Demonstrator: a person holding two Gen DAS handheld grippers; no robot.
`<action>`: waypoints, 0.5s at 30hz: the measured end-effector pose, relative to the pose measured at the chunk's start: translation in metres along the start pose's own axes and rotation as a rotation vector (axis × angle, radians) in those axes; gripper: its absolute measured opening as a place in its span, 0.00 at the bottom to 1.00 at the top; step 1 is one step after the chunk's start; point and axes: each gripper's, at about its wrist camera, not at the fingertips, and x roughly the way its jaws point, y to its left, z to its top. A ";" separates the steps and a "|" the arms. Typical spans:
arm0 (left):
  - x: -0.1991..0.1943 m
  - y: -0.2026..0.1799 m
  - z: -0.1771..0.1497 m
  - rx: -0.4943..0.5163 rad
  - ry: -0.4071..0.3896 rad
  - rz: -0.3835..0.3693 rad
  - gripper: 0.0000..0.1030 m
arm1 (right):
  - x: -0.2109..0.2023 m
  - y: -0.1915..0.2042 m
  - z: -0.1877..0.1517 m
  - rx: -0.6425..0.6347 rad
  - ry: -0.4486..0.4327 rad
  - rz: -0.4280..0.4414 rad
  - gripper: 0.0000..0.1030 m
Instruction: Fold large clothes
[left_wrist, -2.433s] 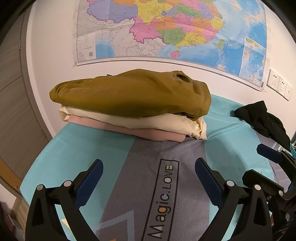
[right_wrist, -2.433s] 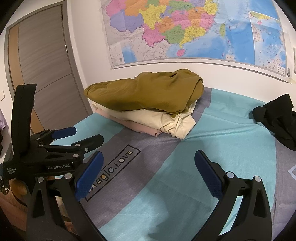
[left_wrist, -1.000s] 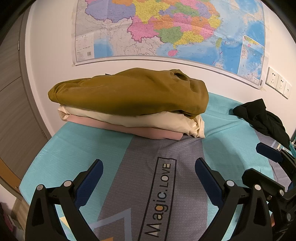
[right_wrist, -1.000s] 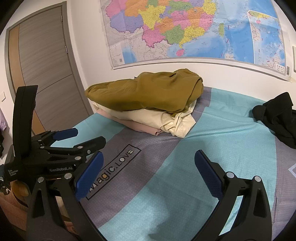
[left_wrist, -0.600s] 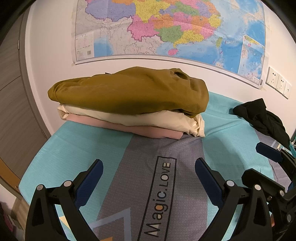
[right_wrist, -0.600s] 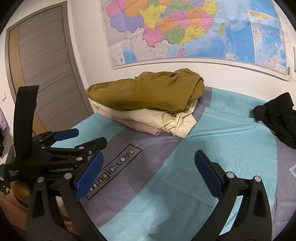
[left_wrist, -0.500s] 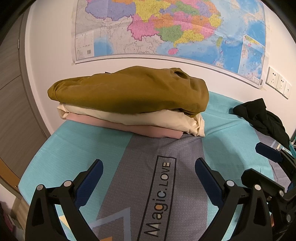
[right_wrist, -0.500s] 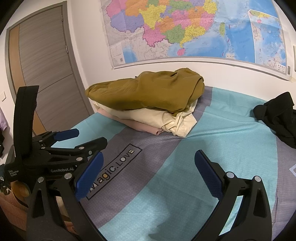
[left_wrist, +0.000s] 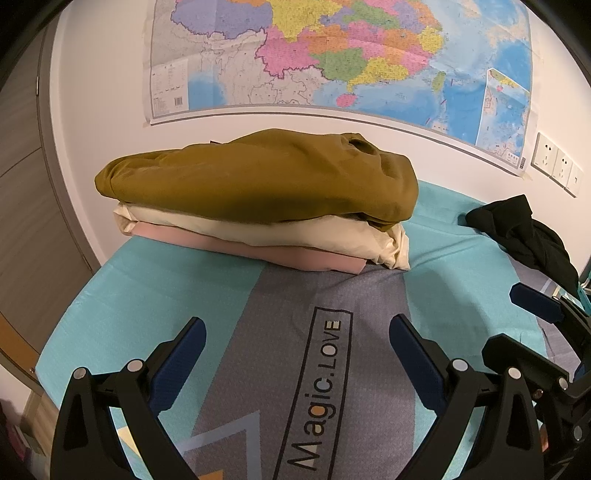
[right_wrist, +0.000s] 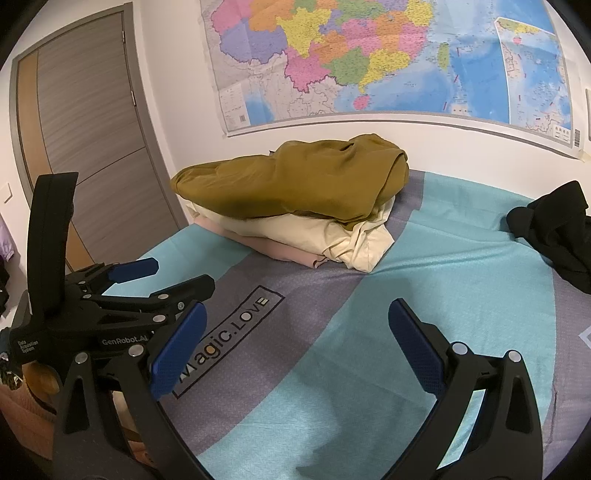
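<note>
Nearest the camera, the left gripper (left_wrist: 295, 332) hangs over the bed with its blue-padded fingers (left_wrist: 177, 363) spread wide, empty and touching nothing. The right gripper (right_wrist: 295, 325) hovers beside it, just as wide apart and equally empty; from the left wrist view it shows at the right edge (left_wrist: 532, 306), and the left one appears at the left of the right wrist view (right_wrist: 147, 280).

Under both lies the bedspread (left_wrist: 155, 295), teal with a grey band carrying the printed words "Magic.LOVE" (left_wrist: 321, 391).

Beyond the fingertips, well apart from them, sits a stack of folded clothes: an olive garment (left_wrist: 258, 181) on top, a cream garment (left_wrist: 280, 229) beneath it, and a pink garment (left_wrist: 258, 251) at the bottom. Off to the right lies a crumpled black garment (left_wrist: 521, 229), unfolded, near the wall.

Farthest back, a coloured map (left_wrist: 332, 55) hangs on the white wall, with sockets (left_wrist: 557, 164) at its right and a door (right_wrist: 85, 147) at the left.
</note>
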 end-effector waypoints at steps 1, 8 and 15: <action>0.000 0.000 0.000 0.000 0.001 -0.001 0.93 | 0.000 0.000 0.000 0.000 0.003 0.000 0.94; 0.000 0.000 0.000 0.001 0.001 -0.001 0.93 | 0.000 0.000 0.000 -0.002 -0.002 0.002 0.94; -0.001 0.000 -0.001 -0.002 -0.010 0.005 0.93 | 0.001 0.000 0.000 -0.002 -0.001 0.002 0.94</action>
